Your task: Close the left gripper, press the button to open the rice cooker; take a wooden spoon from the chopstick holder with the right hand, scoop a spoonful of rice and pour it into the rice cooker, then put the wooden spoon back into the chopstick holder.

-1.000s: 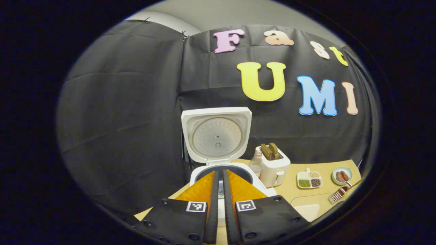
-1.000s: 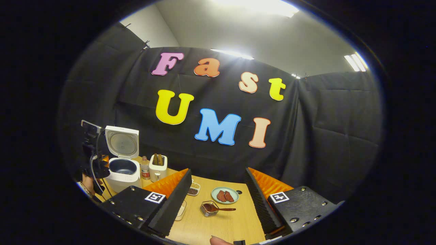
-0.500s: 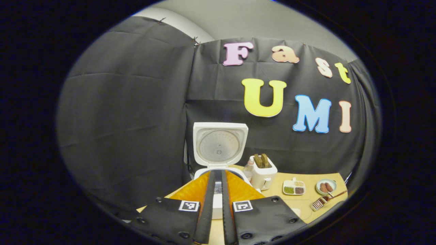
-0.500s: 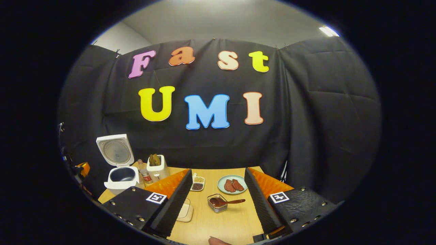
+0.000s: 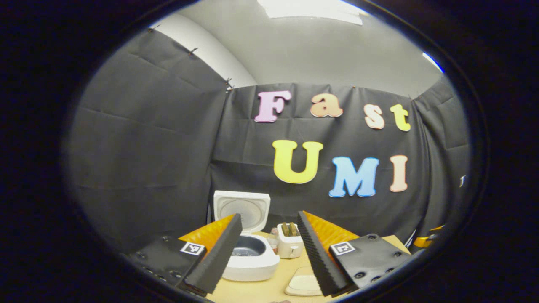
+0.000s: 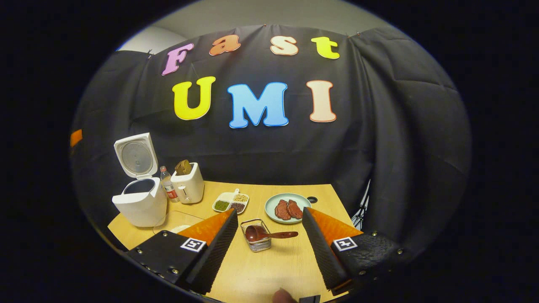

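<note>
Lid of the rice cooker (image 6: 134,198) was already up, pot exposed, so button step looked done. Next up by my read: spoon pickup with the right tongs (image 6: 269,248).

Right tongs wide open, nothing between the fingers. Wooden spoon (image 6: 269,234) sat dead ahead, framed between the two fingers, a little beyond the tips. Bowl end was resting in the wire chopstick holder (image 6: 255,243), handle sticking out to the right, roughly flat and crosswise to the fingers. So long axis ran across the approach line, handle end nearer the right-hand finger. Probably a straight push forward plus a wrist turn to pinch the handle.

Left tongs (image 5: 269,244) also open and empty, looking at the cooker (image 5: 250,263) just beyond the tips, toaster (image 5: 289,246) beside it. Spoon well off to that side's right, so right tongs clearly nearer.

Cooker far left on the desk (image 6: 290,269) from the right tongs; seed tray (image 6: 230,203) and plate of meat (image 6: 287,208) behind the holder. Could not tell where the rice sat.
</note>
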